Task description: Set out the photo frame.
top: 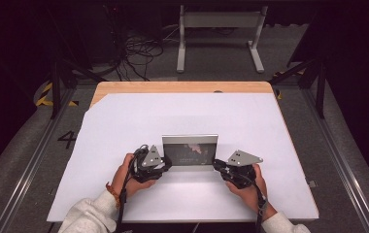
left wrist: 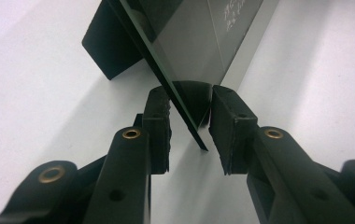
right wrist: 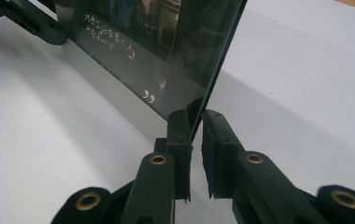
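I have a glass-fronted picture frame standing upright near the front middle of the white-covered counter, and I hold it from both ends. My left gripper sits at its left lower corner: in the left gripper view the fingers straddle the glass edge, one pad touching it, the other a little apart. My right gripper is at the right lower corner, its fingers nearly closed around the thin frame edge, with a sliver of gap on one side. Both my hands rest low on the counter
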### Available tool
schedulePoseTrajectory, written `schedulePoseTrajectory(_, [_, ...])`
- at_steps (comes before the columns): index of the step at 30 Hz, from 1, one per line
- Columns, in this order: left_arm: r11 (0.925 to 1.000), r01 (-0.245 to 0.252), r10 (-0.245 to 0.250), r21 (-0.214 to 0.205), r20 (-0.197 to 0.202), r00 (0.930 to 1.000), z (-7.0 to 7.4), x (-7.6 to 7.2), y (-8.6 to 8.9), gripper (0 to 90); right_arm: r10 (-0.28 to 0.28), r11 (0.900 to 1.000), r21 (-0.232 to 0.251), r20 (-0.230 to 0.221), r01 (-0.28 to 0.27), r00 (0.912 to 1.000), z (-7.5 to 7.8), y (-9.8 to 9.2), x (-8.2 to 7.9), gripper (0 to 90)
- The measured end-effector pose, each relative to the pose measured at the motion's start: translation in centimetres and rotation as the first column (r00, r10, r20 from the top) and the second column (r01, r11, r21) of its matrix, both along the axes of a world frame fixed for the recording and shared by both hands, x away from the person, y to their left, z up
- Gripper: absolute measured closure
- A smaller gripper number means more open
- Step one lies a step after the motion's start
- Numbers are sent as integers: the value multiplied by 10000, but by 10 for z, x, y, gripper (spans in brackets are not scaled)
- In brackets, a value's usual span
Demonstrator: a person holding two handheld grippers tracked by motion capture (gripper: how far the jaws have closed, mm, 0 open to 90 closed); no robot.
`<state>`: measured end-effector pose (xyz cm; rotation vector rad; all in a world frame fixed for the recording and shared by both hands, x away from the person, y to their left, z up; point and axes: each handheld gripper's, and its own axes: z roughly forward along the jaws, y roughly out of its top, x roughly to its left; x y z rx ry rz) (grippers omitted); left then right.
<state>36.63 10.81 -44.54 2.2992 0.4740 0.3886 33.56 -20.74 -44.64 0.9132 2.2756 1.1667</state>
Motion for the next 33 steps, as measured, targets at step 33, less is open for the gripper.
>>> schedulePoseTrajectory(33, [9999, -19, 17, 100, 121, 9999, -4, 3, 0, 712, 156, 9997, -216, 191, -152, 9997, 0, -2, -4, 864])
